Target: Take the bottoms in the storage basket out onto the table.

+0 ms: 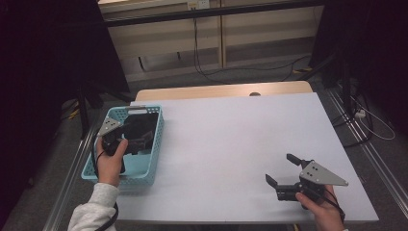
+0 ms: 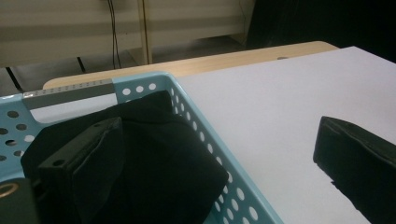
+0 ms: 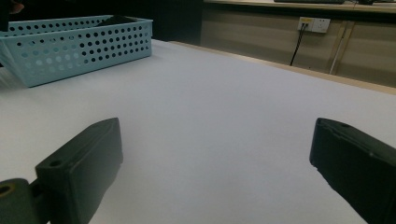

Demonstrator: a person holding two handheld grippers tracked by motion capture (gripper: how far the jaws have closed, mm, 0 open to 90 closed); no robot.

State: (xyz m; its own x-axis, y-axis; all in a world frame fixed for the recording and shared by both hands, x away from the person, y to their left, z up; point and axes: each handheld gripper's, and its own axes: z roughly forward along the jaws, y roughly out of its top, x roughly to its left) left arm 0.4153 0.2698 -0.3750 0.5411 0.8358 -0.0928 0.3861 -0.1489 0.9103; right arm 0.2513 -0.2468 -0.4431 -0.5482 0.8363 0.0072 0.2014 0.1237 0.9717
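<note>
1. Leftmost, a pale blue basket [image 1: 144, 179] with punched walls, sitting at the left edge of the white table [image 1: 231, 144], part of it overhanging that edge.
2. Inside the basket, a black cloth [image 2: 163, 154], bunched up and filling most of the far end, topping the rim in the left gripper view.
3. Over the basket, the left gripper [image 1: 129, 137], held in the left hand [image 1: 109, 161], grey plate uppermost.
4. Jaws of the left gripper spread wide: one resting against the cloth inside the basket, the other hanging outside the basket wall over bare table.
5. Nothing clamped between those jaws; the basket's right wall running between them.
6. Across the middle, bare white table, with a strip of wooden edge [image 1: 216, 90] beyond its far side.
7. Near the front right corner, the right gripper [image 1: 284, 168], held in the right hand [image 1: 327, 211], low over the table.
8. Jaws of the right gripper also spread wide, pointing left toward the basket, with empty table between them.
9. Well apart from the basket and the cloth, seen far off at upper left in the right gripper view.
</note>
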